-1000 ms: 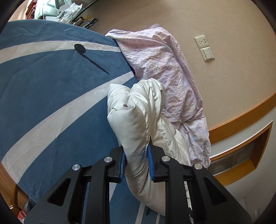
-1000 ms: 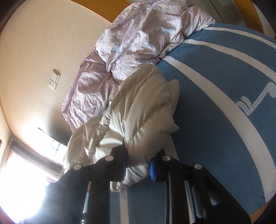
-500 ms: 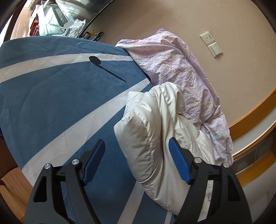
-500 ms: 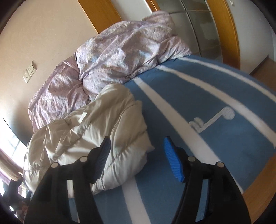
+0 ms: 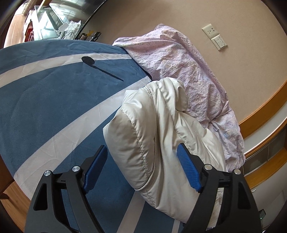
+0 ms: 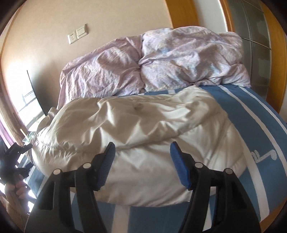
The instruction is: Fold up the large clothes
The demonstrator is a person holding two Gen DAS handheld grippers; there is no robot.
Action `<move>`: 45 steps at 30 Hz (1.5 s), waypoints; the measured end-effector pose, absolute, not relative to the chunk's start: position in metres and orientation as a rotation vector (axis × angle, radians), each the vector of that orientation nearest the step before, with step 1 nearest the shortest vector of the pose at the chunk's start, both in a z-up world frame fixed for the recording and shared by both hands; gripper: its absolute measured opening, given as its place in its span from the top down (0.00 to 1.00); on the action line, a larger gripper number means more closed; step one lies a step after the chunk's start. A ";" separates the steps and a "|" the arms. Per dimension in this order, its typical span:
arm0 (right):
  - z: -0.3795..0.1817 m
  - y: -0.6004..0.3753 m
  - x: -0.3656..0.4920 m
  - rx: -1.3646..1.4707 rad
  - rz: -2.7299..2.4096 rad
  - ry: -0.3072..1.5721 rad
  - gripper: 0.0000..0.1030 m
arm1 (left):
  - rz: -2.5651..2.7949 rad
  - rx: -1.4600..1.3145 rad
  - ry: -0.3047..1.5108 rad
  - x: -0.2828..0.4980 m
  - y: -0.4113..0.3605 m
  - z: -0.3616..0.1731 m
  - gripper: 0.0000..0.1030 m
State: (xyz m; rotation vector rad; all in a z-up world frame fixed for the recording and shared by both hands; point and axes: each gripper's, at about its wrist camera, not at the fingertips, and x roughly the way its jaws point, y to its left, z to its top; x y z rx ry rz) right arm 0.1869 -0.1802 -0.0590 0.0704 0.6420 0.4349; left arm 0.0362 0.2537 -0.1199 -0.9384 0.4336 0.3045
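Blue striped bedspread (image 5: 53, 100) (lilac duvet (image 6: 161, 59) heaped against beige wall (image 5: 179, 16)).

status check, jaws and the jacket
Left gripper and right gripper open, jaws just opened. White puffer jacket released, bunched on blue bedspread. Nothing blocking.

The blue bed cover (image 5: 44, 100) lies flat and bare on one side of the puffy white jacket (image 5: 150, 143), so there is room to pass. On the other side, the heaped pink quilt (image 5: 188, 68) touches the jacket and fills the gap up to the wall (image 5: 242, 75).
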 end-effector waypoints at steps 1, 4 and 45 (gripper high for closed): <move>-0.059 -0.170 0.184 0.049 0.454 0.643 0.40 | 0.300 -0.948 0.437 0.038 0.254 -0.121 0.23; -0.060 -0.140 0.180 -0.020 0.491 0.639 0.42 | 0.287 -0.977 0.439 0.041 0.255 -0.125 0.23; -0.108 -0.093 0.201 -0.097 0.518 0.832 0.47 | 0.124 -1.288 0.263 0.052 0.276 -0.155 0.65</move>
